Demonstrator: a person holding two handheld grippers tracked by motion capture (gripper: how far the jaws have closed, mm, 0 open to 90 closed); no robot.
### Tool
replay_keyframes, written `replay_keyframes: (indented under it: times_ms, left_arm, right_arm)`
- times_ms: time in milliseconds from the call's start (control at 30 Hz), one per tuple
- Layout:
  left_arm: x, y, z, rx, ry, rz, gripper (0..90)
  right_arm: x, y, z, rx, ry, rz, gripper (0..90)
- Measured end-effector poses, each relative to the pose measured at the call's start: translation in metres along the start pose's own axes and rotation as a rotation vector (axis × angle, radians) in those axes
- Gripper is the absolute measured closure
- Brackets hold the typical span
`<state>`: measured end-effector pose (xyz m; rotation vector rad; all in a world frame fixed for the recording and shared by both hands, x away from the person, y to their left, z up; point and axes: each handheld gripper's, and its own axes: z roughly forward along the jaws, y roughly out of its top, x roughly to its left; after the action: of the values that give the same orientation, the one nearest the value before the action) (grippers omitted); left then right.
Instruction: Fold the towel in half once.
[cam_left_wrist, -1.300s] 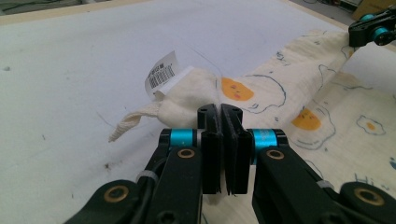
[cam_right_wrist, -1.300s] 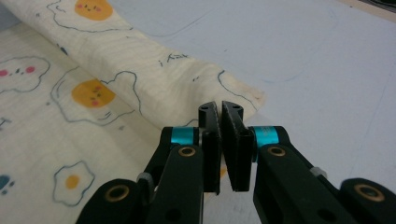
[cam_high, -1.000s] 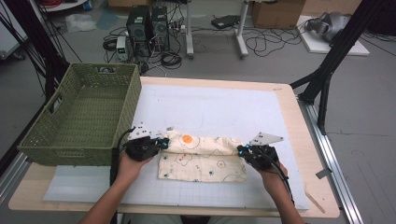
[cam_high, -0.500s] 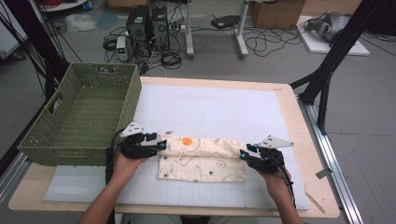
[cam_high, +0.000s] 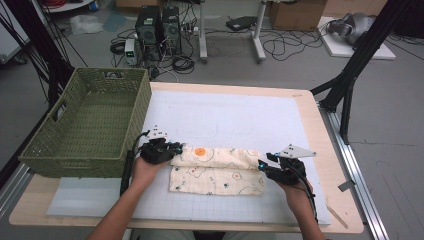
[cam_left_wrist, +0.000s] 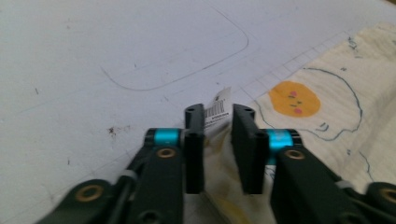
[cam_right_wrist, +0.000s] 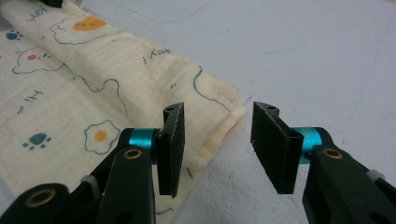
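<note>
A cream cloth (cam_high: 220, 170) printed with fried eggs and paw marks lies folded into a long band on the white mat (cam_high: 225, 115). At the cloth's left end, my left gripper (cam_high: 174, 149) has its jaws nearly together. In the left gripper view the cloth (cam_left_wrist: 327, 93) runs between the jaws of that gripper (cam_left_wrist: 218, 114), and a small white label (cam_left_wrist: 219, 105) pokes out past them. My right gripper (cam_high: 264, 163) sits at the right end. In its own view the right gripper (cam_right_wrist: 218, 111) stands open, with the folded corner of the cloth (cam_right_wrist: 93, 74) by its left jaw.
A green woven basket (cam_high: 75, 162) stands at the table's left, close beside my left hand. The wooden table edge (cam_high: 345, 200) runs to the right of the mat. Black frame legs, cables and computer boxes stand on the floor beyond the table.
Both hands have shifted only slightly at the ends of the cloth: the left one a little up and right, the right one out and back. The cloth lies as before.
</note>
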<state>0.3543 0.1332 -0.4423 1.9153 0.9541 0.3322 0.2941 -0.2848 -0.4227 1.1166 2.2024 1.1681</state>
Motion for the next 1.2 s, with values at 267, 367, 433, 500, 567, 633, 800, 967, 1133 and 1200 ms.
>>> replay_keyframes:
  times_ms: [267, 367, 433, 500, 567, 633, 800, 967, 1133, 1200]
  left_arm:
    - [-0.01, -0.001, -0.025, -0.094, -0.052, 0.007, 87.4]
    - [-0.013, -0.001, -0.031, -0.098, -0.053, 0.016, 87.6]
    - [-0.013, -0.002, -0.032, -0.098, -0.053, 0.014, 87.7]
    - [-0.013, -0.004, -0.035, -0.103, -0.052, 0.011, 87.7]
    - [-0.013, -0.006, -0.036, -0.102, -0.051, 0.008, 87.6]
    - [-0.012, -0.007, -0.035, -0.101, -0.049, 0.001, 87.7]
    - [-0.013, -0.009, -0.036, -0.103, -0.065, 0.003, 87.9]
    - [-0.015, -0.008, -0.039, -0.119, -0.08, 0.0, 87.9]
    - [-0.02, -0.008, -0.045, -0.136, -0.096, 0.011, 87.9]
    - [-0.022, -0.009, -0.047, -0.131, -0.113, 0.015, 87.9]
  right_arm:
    - [-0.002, 0.0, -0.002, -0.017, -0.028, 0.022, 54.2]
    - [-0.004, 0.005, 0.002, -0.02, -0.053, 0.036, 50.1]
    - [-0.007, 0.013, 0.007, -0.024, -0.056, 0.048, 47.2]
    - [-0.012, 0.021, 0.017, -0.033, -0.032, 0.07, 43.3]
    - [-0.014, 0.027, 0.031, 0.016, 0.002, 0.096, 41.3]
    - [-0.014, 0.03, 0.048, 0.093, 0.033, 0.095, 44.7]
    - [-0.012, 0.029, 0.059, 0.135, 0.074, 0.049, 80.8]
    - [-0.01, 0.028, 0.041, 0.059, 0.045, 0.003, 83.1]
    - [-0.006, 0.025, 0.016, 0.005, 0.057, -0.021, 82.8]
    - [-0.002, 0.021, 0.008, 0.002, 0.079, -0.032, 82.7]
